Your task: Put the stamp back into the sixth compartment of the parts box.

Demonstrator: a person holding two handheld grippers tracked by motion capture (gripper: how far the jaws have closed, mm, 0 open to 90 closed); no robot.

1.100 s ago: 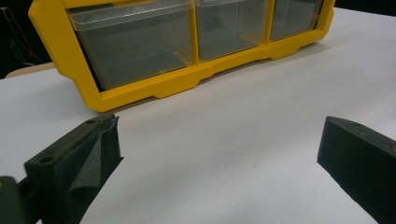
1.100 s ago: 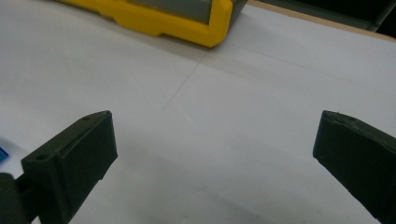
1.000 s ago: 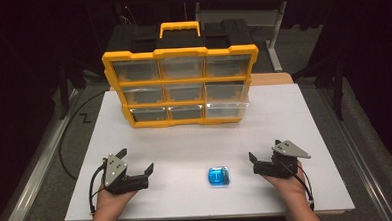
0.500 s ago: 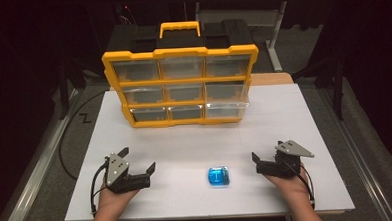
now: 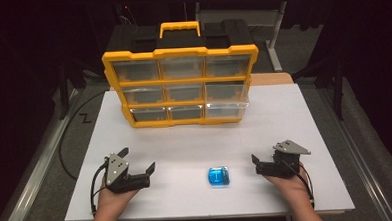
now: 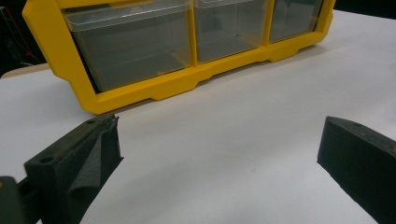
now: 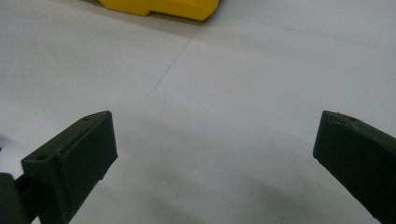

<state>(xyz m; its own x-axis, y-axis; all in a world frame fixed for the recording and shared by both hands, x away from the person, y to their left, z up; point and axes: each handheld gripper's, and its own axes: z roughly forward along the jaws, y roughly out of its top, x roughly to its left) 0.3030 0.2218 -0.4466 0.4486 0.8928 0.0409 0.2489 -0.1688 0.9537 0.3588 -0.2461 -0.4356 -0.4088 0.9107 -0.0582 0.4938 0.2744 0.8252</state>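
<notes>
high view looks down from above; both gripper views skim low, sharing the yellow organizer (image 5: 181, 86) (close up).

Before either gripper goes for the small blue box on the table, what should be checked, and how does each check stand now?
1. Right gripper open: ok, jaws wide apart.
2. Left gripper open: ok, nothing held.
3. Blue box free to grasp: ok, it lies alone on the white table, between the grippers.
4. Nearer gripper chosen: ok, the right one is closer.
5. Yellow drawer cabinet drawers shut: cannot tell for the bottom right one.
</notes>
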